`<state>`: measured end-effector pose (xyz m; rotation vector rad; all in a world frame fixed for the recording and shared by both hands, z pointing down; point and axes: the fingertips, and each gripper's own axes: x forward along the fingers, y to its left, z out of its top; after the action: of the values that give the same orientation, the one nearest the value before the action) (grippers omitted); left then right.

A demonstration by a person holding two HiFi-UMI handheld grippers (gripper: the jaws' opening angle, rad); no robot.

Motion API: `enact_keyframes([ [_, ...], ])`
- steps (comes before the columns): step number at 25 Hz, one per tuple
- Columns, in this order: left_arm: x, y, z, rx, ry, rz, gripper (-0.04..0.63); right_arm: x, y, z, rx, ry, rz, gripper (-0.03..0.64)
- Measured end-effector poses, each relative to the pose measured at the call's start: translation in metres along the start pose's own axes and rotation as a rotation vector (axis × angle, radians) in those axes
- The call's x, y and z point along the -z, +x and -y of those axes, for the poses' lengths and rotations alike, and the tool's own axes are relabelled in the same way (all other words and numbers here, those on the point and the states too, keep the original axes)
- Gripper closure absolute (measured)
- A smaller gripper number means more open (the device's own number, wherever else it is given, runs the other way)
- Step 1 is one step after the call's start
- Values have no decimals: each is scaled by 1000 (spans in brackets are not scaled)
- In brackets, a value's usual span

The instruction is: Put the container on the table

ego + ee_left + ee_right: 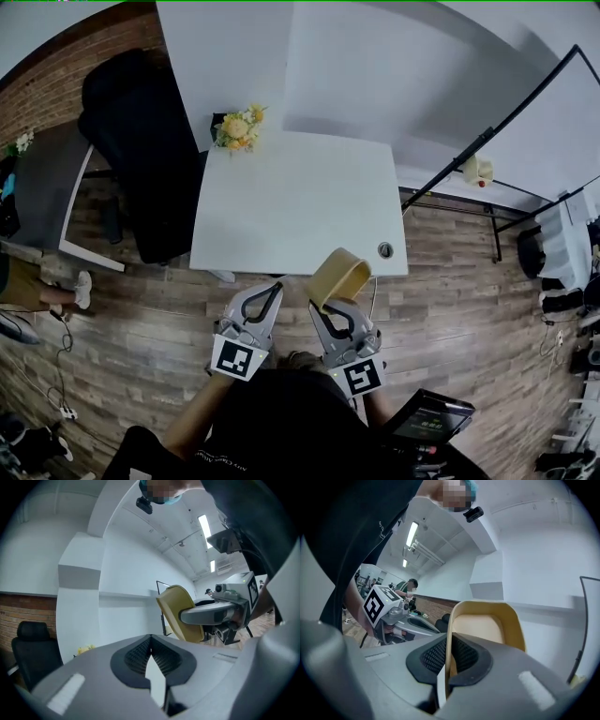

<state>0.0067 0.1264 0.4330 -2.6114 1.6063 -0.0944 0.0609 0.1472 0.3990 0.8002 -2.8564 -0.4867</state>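
This is looking like an office: a white rectangular counter [300,211] is standing on a brown wood-plank floor [450,309], with a black office chair [141,141] beside it and a red brick wall [52,84] nearby.

Container [339,275] – smooth matt tan plastic; table [300,202] – matt white top; floor [450,309] – wood planks.

Container [339,274] at the near edge of the table [300,206], flowers [239,129] on its far-left corner
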Motion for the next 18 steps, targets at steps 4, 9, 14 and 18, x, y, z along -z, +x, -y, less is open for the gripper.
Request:
enact_keyframes([
  [4, 11, 9, -26, 26, 7, -10, 594, 8, 22, 4, 14, -9, -34, 603],
  [9, 22, 24, -51, 4, -42, -56, 594, 26, 46, 17, -4, 6, -69, 603],
  [14, 32, 58, -77, -24, -60, -88, 592, 50, 79, 45, -49, 2, -59, 603],
  [18, 29, 97, -97, -39, -89, -111, 592, 77, 98, 76, -115, -70, -75, 603],
])
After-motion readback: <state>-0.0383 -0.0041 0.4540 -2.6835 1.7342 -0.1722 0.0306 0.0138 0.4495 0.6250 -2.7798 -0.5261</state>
